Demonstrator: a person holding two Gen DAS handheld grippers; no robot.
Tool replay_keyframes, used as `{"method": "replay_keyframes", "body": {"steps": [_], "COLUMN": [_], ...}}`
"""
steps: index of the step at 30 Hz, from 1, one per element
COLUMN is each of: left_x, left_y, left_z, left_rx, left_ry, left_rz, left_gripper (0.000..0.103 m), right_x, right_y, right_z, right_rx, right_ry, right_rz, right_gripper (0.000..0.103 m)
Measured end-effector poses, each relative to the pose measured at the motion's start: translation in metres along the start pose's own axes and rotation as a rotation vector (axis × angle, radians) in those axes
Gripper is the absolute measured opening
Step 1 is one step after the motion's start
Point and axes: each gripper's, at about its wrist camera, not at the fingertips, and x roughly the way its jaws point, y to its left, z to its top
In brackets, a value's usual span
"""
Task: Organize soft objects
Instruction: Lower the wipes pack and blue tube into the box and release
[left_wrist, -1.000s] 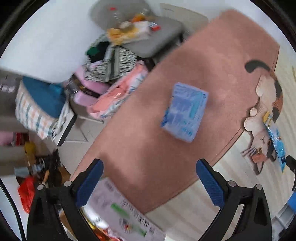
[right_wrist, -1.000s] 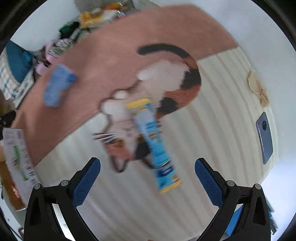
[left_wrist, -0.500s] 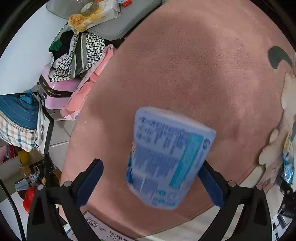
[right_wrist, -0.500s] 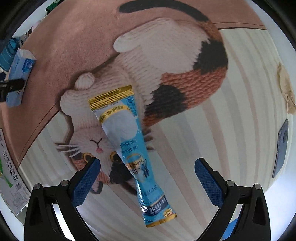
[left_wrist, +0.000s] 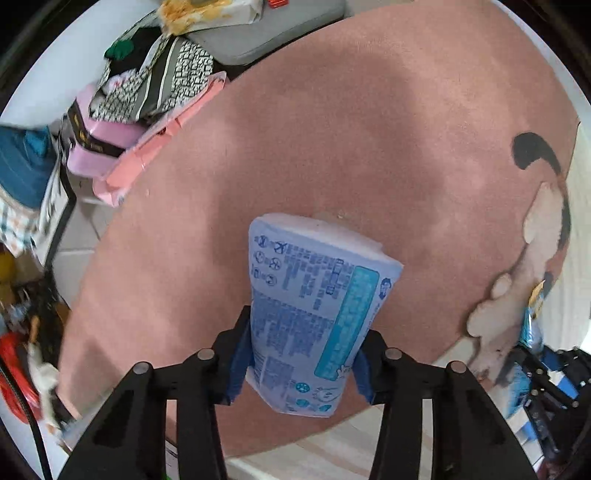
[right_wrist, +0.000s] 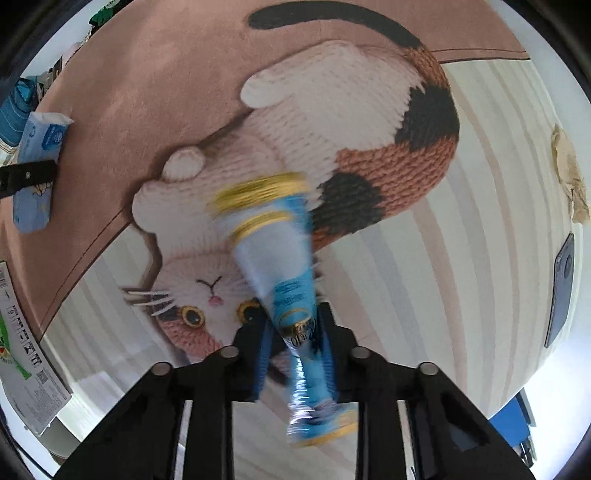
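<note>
Left claw (left_wrist: 301, 363) is closing on the tissue pack (left_wrist: 314, 317) and right claw (right_wrist: 295, 354) grips the blue pouch (right_wrist: 280, 273), so lift both slowly without squeezing harder.

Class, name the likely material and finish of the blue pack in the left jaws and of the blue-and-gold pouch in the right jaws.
Blue pack: seemingly thin printed plastic film over white soft sheets, probably tissues; it has a slight sheen and dents between the closing jaws. Blue-and-gold pouch: probably glossy laminated plastic or foil; shiny gold bands and crinkled highlights, though blur limits certainty.
</note>
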Motion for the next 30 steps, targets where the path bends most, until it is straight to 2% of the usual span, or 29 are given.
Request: {"method": "replay_keyframes", "body": {"steps": [4,8,13,18,21,23,26,30], "left_x": [-0.013,-0.042,-0.088,-0.121,-0.132,-0.131,-0.122,-0.089], "left_y": [0.001,0.011,0.045,0.112,0.166,0.2,0.26,0.312], "left_z": [-0.029,-0.071,-0.152,-0.248,-0.304,-0.332,-0.375,-0.405], "left_rx": [-0.069,-0.143,-0.262,-0.413,-0.501,-0.551,-0.653,-0.746], "left_ry": [-0.029,-0.095,-0.207,-0.294,-0.307,-0.301,-0.268,-0.199], "left_rz": [-0.064,-0.122,-0.185,-0.186,-0.158,-0.134,-0.08,-0.09], "left_gripper": [0.043,0.043,0.043,0.043,0.043,0.043,0.043,0.043], "right_x": [-0.003,-0.03,-0.082,-0.136,-0.154,-0.167,-0.172,-0.16], "right_y": [0.01,0.039,0.1,0.176,0.246,0.286,0.339,0.406], "right_z": [-0.009,-0.029,-0.072,-0.126,-0.16,-0.185,-0.206,-0.217], "right_rx": [0.018,-0.025,-0.138,-0.28,-0.367,-0.421,-0.485,-0.513], "right_ry": [0.004,-0.034,-0.099,-0.156,-0.18,-0.192,-0.217,-0.241], "right_rz": [0.047,0.112,0.202,0.283,0.31,0.319,0.312,0.249], "right_gripper": [0.016,0.016,0.016,0.016,0.016,0.016,0.016,0.016]}}
